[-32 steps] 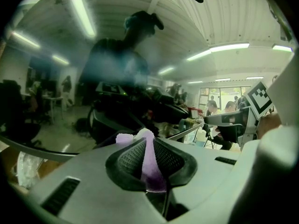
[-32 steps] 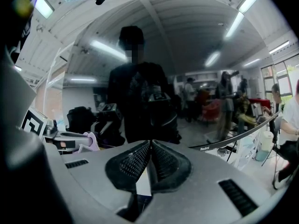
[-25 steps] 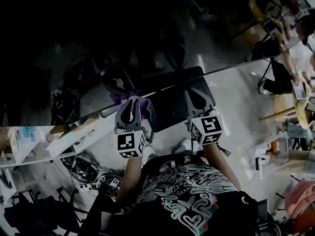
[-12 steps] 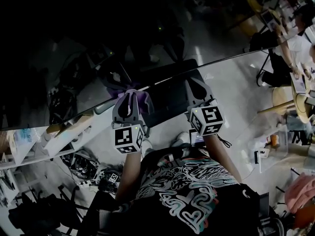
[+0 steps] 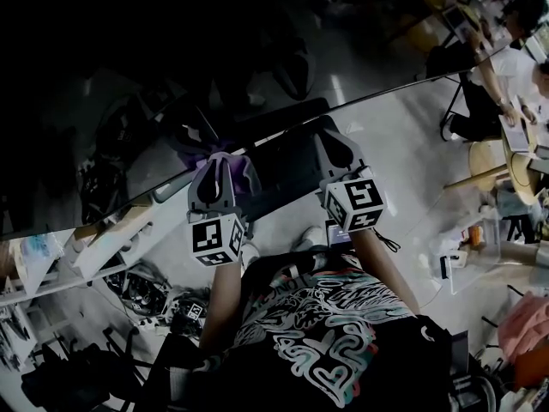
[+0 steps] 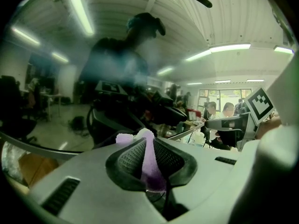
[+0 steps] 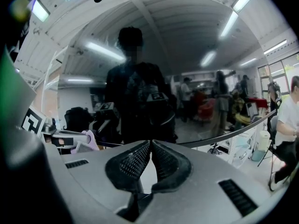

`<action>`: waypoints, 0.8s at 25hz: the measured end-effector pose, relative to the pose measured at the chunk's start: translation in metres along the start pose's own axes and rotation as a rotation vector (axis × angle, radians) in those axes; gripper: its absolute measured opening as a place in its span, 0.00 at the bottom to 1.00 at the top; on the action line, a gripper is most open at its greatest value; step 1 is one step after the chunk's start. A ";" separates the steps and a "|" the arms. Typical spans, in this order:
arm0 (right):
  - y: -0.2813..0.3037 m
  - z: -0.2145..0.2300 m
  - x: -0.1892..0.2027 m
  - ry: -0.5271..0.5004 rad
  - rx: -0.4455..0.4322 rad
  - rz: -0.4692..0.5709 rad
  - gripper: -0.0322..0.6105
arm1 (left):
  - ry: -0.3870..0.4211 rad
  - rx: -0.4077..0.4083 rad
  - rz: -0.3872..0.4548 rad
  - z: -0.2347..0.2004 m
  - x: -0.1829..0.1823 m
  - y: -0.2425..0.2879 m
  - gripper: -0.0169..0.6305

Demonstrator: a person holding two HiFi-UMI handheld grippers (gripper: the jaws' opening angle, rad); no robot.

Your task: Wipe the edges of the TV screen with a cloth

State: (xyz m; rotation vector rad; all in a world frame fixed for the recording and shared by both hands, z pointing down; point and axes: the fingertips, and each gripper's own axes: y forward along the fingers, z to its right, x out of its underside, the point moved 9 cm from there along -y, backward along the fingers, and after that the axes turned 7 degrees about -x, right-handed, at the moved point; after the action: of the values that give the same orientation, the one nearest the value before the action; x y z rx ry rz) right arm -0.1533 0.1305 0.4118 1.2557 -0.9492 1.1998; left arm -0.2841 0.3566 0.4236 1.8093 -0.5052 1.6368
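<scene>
The dark, glossy TV screen [image 5: 171, 58] fills the upper part of the head view and mirrors the room. Its lower edge [image 5: 283, 130] runs slantwise from low left to high right. My left gripper [image 5: 218, 160] is shut on a purple cloth [image 5: 245, 173] right at that edge. In the left gripper view the cloth [image 6: 150, 163] is pinched between the ribbed pads and pokes out past the tips. To its right, my right gripper [image 5: 340, 142] is also at the edge, shut with nothing in it [image 7: 150, 144]. From there the cloth [image 7: 91, 139] shows at the left.
A white shelf unit [image 5: 103, 243] with small items stands at lower left, with tangled cables [image 5: 146, 294] on the floor below it. People sit at a round table [image 5: 523, 170] at the right. A pink bundle [image 5: 525, 333] lies at lower right.
Both grippers have shifted a little to the left and up in the head view, along the screen's lower edge. The cloth stays pinched in the left gripper.
</scene>
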 end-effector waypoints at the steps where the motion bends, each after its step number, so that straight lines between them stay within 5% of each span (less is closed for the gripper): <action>1: -0.002 0.003 -0.001 0.002 -0.001 0.003 0.11 | 0.000 0.000 0.001 0.004 0.000 0.001 0.11; 20: -0.019 0.045 0.003 0.019 0.022 0.009 0.11 | 0.012 0.009 -0.002 0.052 -0.005 0.024 0.11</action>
State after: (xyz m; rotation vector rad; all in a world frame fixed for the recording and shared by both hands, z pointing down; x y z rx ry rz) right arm -0.1296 0.0878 0.4166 1.2570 -0.9309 1.2297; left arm -0.2628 0.3033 0.4223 1.8047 -0.4907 1.6500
